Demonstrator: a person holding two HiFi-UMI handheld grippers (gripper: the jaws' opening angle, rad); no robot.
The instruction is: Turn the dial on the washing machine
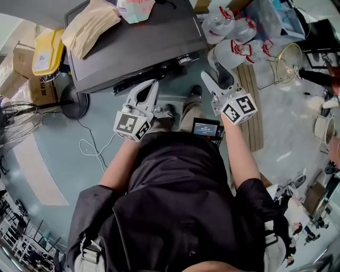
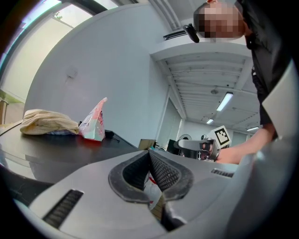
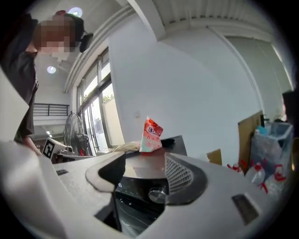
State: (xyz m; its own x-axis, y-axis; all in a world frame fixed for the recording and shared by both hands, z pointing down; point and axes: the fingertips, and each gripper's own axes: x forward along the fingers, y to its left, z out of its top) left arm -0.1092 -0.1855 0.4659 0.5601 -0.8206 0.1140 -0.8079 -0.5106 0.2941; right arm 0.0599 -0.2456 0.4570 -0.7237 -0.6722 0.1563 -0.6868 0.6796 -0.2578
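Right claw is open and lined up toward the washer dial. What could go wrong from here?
1. The dial lies beyond the open right claw, nearer one pad's line than the other. Closing on it could land off-centre and slip.
2. The pouch stands upright on the washing machine top. A bump might topple it.
3. The white cable loops on the floor by the machine, a possible snag.

On the washing machine [image 1: 143, 48], a cloth [image 1: 90, 24] is being carried at the top's rear left corner, a pouch [image 1: 135, 9] right of it, the dial [image 1: 184, 60] below the front edge.
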